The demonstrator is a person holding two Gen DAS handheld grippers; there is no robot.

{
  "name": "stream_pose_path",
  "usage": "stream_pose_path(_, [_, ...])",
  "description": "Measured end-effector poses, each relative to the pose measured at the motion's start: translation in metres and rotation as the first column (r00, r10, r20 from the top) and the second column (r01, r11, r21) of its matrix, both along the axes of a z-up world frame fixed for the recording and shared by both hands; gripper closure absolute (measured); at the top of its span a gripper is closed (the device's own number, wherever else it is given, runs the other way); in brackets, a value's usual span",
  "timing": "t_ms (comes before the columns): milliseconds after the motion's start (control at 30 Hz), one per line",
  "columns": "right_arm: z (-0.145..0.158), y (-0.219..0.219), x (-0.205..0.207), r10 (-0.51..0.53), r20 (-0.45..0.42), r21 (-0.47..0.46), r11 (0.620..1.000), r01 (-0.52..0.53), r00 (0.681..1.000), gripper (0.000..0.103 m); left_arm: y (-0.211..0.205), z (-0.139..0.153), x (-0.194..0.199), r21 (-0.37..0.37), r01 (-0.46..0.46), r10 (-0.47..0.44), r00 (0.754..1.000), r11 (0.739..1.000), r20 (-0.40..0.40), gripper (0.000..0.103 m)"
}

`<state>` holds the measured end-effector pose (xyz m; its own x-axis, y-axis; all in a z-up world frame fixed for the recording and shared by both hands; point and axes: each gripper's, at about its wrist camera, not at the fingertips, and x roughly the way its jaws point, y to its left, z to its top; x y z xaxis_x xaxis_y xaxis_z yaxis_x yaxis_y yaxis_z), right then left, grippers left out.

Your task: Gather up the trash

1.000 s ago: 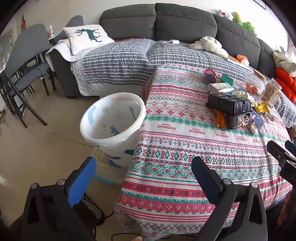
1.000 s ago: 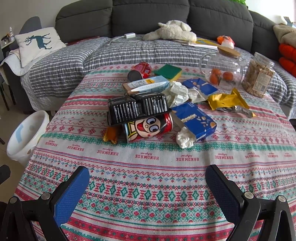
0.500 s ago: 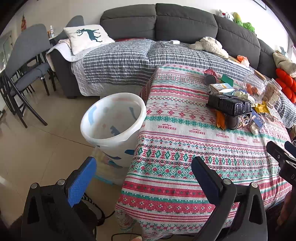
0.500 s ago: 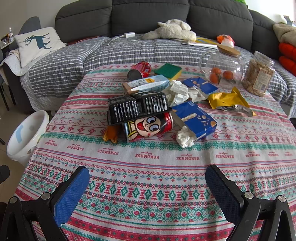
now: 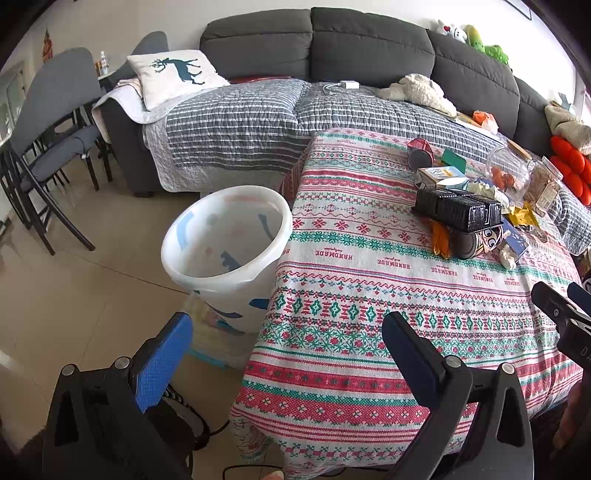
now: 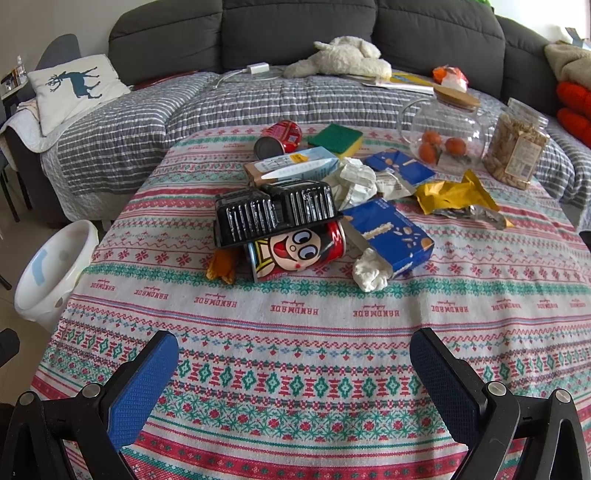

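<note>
Trash clutters the far half of the bench (image 6: 295, 332), black tray (image 6: 275, 214) atop a cartoon can (image 6: 299, 251), white bin (image 5: 225, 251) beside the bench's left edge, while left hand-held gripper (image 5: 288, 343) and right hand-held gripper (image 6: 293, 354) both hover wide open, empty.

Table (image 6: 295, 332) ahead of me, sofa (image 6: 295, 33) behind it. Bin (image 5: 225, 251) on floor against table's left edge. Mid-table: tray (image 6: 275, 214) atop can (image 6: 299, 251); box (image 6: 391, 232) right of can, tissue wad (image 6: 369, 273) at its mouth. Jars (image 6: 443, 136) far right.
</note>
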<state>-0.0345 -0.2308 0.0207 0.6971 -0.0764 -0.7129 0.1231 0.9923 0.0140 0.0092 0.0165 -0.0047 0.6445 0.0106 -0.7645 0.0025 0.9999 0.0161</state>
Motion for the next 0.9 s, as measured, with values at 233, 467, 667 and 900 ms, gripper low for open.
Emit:
stream_pose_path(233, [-0.0001,-0.0001,-0.0002,-0.001,-0.002,0.002,1.000,0.001,1.000,0.000,0.0002,0.0003,-0.0006,0.001,0.001,-0.001,1.000,1.000,0.001,0.000])
stream_pose_path(467, [0.0008,-0.0018,0.0005,-0.004,-0.005,0.009,1.000,0.004,1.000,0.000,0.0005,0.0008,-0.0010,0.001,0.000,0.000,1.000,1.000,0.002,0.000])
stream_pose_path(667, [0.0005,-0.0019,0.0004,-0.004,-0.005,0.009,1.000,0.004,1.000,0.000,0.0014,0.0014,-0.0011,0.000,0.001,-0.001,1.000,1.000,0.002,0.000])
stream_pose_path(900, [0.0005,-0.0025,0.0017,0.003,-0.012,0.012,1.000,-0.003,1.000,0.000,0.0001,0.0051,0.0000,-0.003,0.014,-0.014,1.000,1.000,0.004,0.000])
